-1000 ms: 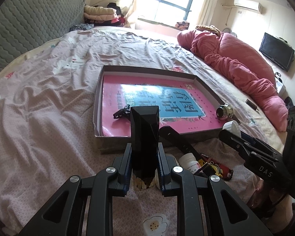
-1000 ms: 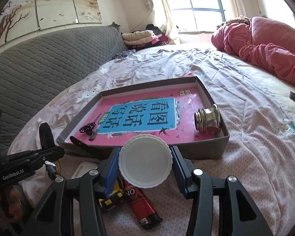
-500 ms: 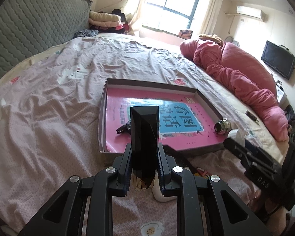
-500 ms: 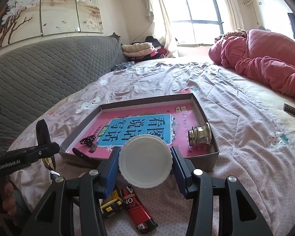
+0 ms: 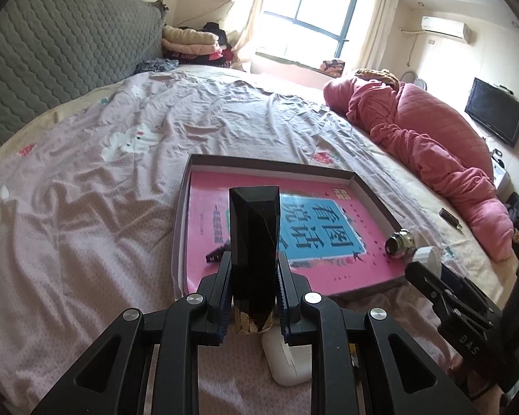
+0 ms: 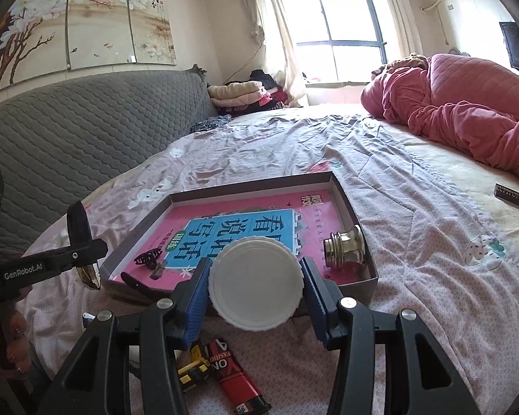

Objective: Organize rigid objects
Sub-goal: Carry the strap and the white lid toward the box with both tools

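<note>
Tray holds brass knob and hair clip. Left gripper clamps black case, right gripper clamps white lid; lighter remains on bed.

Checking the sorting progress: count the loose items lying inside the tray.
2: a brass knob in the tray's near right corner, and a black hair clip near its left front. The gripper-held items may hide others.

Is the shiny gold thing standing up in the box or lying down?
Lying down. The gold cap rests on its side in the box, at its near right corner, with its ridged open end facing left.
</note>
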The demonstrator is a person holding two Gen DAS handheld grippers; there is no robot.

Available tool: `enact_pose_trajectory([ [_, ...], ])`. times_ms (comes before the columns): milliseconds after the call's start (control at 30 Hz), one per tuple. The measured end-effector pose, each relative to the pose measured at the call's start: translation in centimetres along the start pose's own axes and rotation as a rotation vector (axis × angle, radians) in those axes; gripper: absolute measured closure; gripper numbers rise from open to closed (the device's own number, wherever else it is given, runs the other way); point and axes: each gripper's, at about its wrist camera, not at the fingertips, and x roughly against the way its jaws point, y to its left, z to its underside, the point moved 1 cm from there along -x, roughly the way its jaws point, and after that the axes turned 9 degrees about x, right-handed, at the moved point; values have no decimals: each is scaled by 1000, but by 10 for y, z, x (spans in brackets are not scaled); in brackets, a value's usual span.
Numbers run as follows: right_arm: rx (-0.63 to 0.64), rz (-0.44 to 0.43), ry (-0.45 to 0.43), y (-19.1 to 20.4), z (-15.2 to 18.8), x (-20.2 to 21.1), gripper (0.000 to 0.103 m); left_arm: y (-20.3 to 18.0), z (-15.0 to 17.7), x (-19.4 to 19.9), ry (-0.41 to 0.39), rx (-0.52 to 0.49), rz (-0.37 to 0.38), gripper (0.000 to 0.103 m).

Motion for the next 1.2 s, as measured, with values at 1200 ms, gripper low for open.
enact_pose_trajectory([
  [1200, 10, -6, 23, -7, -4, -38, 52, -14, 0, -68, 109, -53, -2, 81],
])
